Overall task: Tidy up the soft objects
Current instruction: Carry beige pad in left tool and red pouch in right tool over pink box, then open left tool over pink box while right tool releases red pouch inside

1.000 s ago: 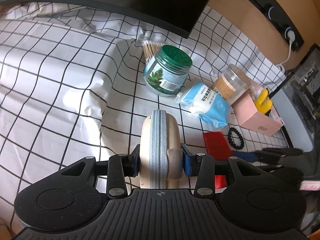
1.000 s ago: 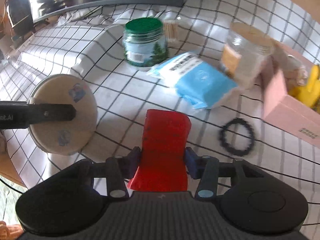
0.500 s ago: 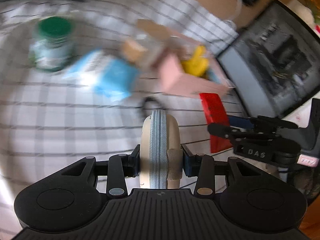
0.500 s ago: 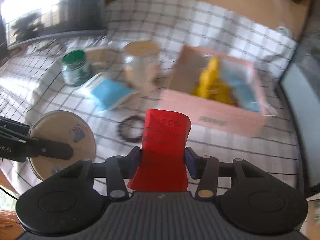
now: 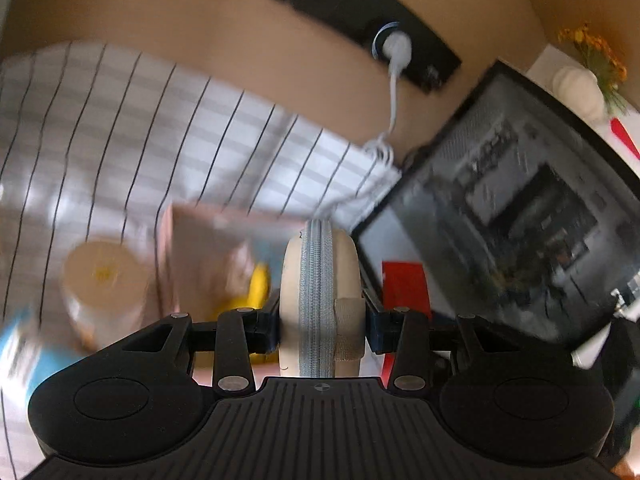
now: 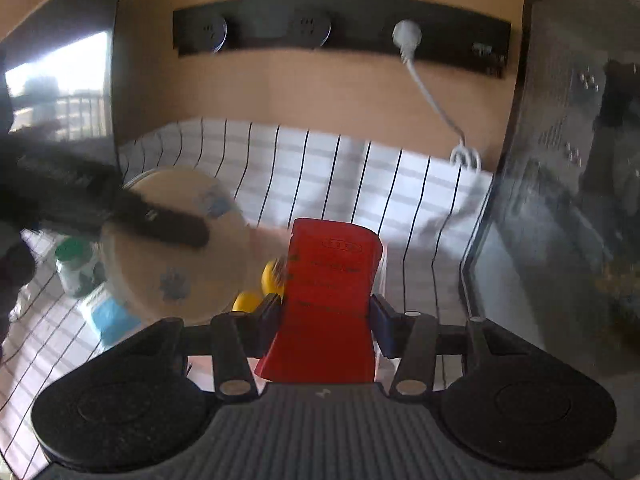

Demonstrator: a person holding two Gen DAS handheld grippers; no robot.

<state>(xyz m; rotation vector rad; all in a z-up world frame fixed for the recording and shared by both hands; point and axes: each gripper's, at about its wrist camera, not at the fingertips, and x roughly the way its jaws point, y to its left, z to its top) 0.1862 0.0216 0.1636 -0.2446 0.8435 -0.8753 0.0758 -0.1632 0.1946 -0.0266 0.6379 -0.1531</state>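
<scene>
My left gripper [image 5: 320, 320] is shut on a round beige zip pouch [image 5: 318, 288], held on edge above the pink box [image 5: 200, 256]. The pouch also shows flat-on in the right wrist view [image 6: 176, 252]. My right gripper [image 6: 326, 316] is shut on a red packet [image 6: 330, 280] and holds it over the box's right end, close beside the pouch. The red packet shows in the left wrist view [image 5: 404, 280] too. A yellow soft toy [image 5: 258, 284] lies in the box. The frames are blurred by motion.
A lidded clear jar [image 5: 104, 284] stands left of the box, a blue tissue pack [image 6: 112, 316] and a green-lidded jar [image 6: 74, 264] further left. A dark monitor [image 5: 520, 220] stands at the right. A wall socket strip with a white plug [image 6: 406, 36] is behind.
Both grippers have swung right and forward from the middle of the cloth to above the pink box, each still holding its object. The two grippers are closer together.
</scene>
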